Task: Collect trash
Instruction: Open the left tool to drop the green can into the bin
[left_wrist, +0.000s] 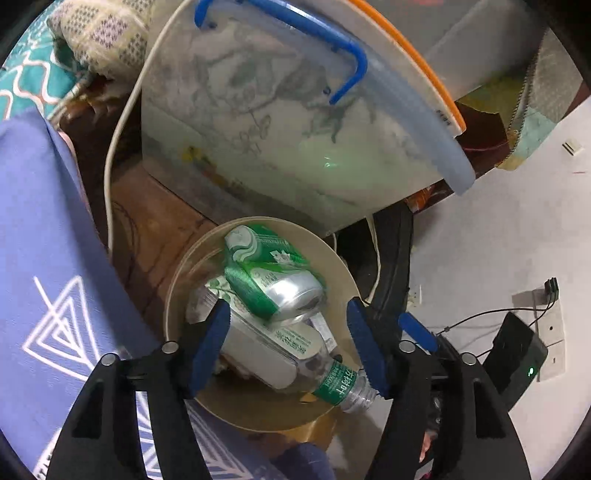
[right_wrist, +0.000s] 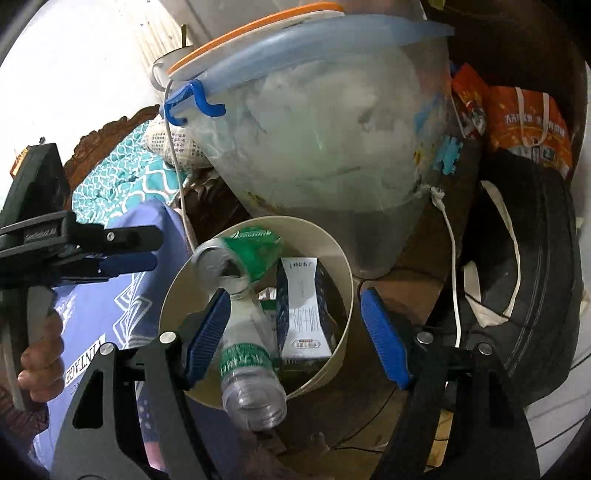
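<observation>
A round cream bin (left_wrist: 177, 280) (right_wrist: 343, 280) stands below both grippers. Inside it lie a crushed green can (left_wrist: 280, 284) (right_wrist: 251, 254), a white and dark milk carton (right_wrist: 303, 317) and a clear plastic bottle (left_wrist: 332, 384) (right_wrist: 251, 369) with a green label. The bottle's open neck sticks out over the bin's near rim. My left gripper (left_wrist: 288, 314) hangs open over the bin with nothing pressed between its blue pads; in the right wrist view it (right_wrist: 153, 249) shows at the left, held by a hand. My right gripper (right_wrist: 295, 299) is open too, its left finger beside the bottle.
Just behind the bin stands a large translucent storage box (left_wrist: 280, 140) (right_wrist: 317, 147) with a blue lid and clips. A white cable (left_wrist: 110, 155) runs past it. A black tyre (right_wrist: 543, 280) and orange bags (right_wrist: 528, 125) are on the right, blue patterned cloth (left_wrist: 48, 258) on the left.
</observation>
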